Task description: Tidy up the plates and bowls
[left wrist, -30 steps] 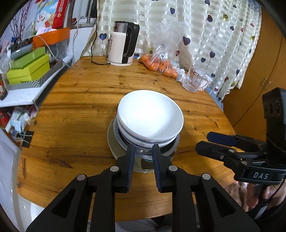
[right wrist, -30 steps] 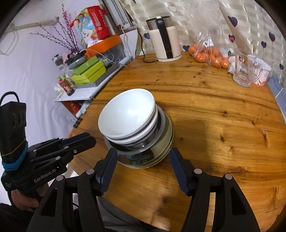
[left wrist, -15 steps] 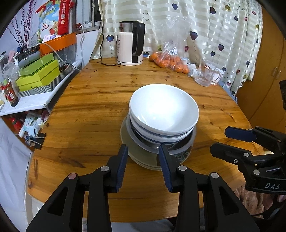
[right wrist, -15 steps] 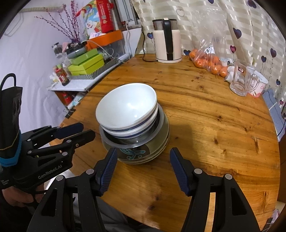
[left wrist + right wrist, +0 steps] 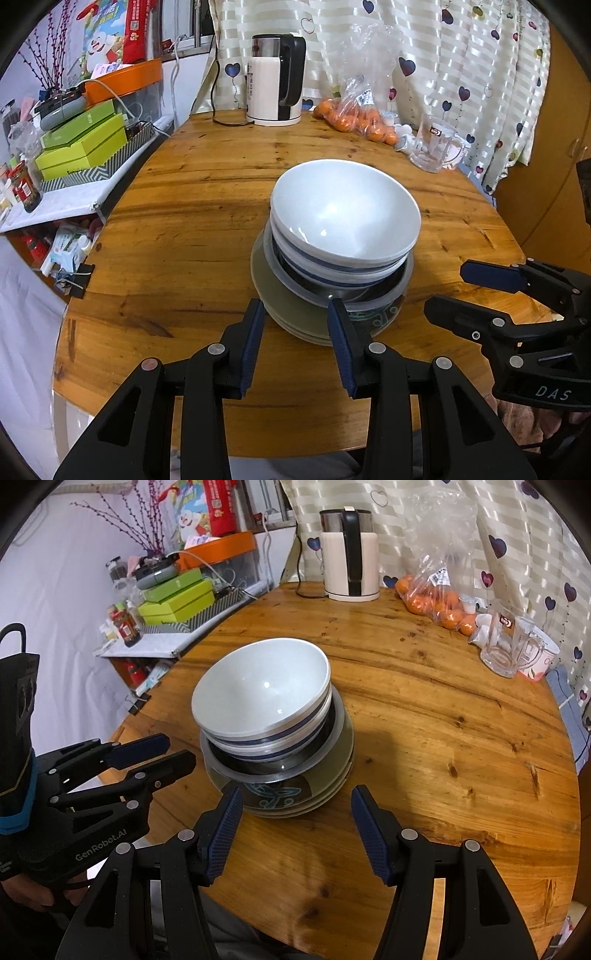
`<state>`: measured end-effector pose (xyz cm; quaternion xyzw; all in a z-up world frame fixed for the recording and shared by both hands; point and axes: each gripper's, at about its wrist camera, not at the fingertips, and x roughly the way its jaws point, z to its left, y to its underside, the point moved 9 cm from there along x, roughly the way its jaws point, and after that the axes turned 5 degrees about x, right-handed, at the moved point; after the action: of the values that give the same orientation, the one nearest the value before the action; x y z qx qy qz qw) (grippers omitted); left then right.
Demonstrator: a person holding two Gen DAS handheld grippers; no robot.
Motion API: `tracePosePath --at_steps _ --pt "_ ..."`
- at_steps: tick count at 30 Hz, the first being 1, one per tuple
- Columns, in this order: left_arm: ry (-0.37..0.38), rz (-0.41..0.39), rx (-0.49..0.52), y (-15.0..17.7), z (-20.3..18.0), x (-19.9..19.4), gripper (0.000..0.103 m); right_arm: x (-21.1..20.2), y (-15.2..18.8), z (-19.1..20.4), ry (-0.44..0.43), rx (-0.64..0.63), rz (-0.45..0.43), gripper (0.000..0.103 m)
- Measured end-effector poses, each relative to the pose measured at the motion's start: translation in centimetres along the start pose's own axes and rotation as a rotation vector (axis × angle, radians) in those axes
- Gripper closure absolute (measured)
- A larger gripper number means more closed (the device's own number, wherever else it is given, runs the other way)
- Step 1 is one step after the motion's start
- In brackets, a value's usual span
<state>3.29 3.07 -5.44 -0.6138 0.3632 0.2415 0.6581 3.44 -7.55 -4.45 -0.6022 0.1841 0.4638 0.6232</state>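
The round wooden table [image 5: 207, 229] carries stacked plates [image 5: 295, 317], kettle [image 5: 275, 79], bagged oranges [image 5: 354, 118], glass mug [image 5: 436, 149].

Table [image 5: 192, 229]: one stack stands near the near edge, roughly mid-width. Plates [image 5: 291, 314] lie at the bottom; a metal bowl [image 5: 369, 295] sits on them; two nested bowls [image 5: 343, 210] sit in the metal bowl, tilted toward the near left.

Far edge: kettle [image 5: 275, 81] at centre, its cord [image 5: 214, 96] trailing left. Right of the kettle lies a bag of oranges [image 5: 354, 114]; further right and nearer stands a glass mug [image 5: 436, 147]. Curtain [image 5: 443, 55] hangs behind these.

Left of the table: a shelf [image 5: 55, 206] carrying stacked boxes [image 5: 81, 144].

Left gripper [image 5: 295, 321] is just before the stack; right gripper [image 5: 295, 805] is likewise just before it, to the right of the left one.
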Motion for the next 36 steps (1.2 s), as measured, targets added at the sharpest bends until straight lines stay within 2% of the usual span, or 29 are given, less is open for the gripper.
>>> tracePosePath --at_steps 5,36 --pt "-0.038 0.019 0.006 0.2 0.2 0.4 0.066 0.4 0.1 0.0 -0.004 0.002 0.009 0.041" --pt "-0.022 0.066 0.001 1.1 -0.1 1.5 0.066 1.2 0.4 -0.3 -0.008 0.02 0.035 0.041"
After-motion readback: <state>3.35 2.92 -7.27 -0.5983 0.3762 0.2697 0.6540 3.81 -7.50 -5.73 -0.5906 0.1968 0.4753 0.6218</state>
